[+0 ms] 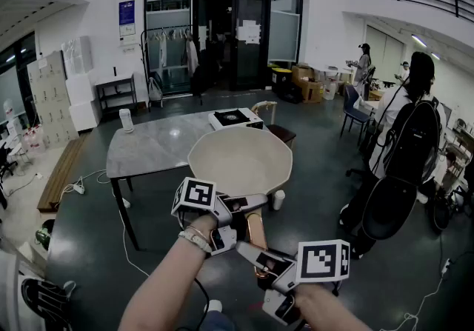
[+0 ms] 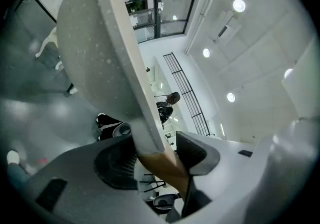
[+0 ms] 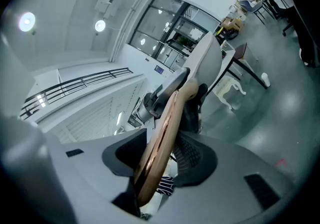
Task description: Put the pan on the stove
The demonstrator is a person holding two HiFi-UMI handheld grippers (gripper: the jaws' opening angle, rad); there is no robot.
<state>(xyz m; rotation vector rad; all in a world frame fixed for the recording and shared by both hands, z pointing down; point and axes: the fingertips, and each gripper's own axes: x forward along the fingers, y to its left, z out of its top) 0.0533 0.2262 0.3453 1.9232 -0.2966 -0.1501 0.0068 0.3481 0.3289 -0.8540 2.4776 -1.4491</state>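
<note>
Bright light from ceiling lamps (image 2: 239,5); fisheye edges dark and warped.

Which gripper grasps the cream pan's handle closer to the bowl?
The left gripper: its jaws clamp where the brown wooden handle meets the cream pan; the right gripper holds the handle's free end.

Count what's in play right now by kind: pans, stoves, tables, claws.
pan: 1
stove: 1
table: 1
claws: 2, left claw and right claw, both shut on the pan's handle
Total: 5
</note>
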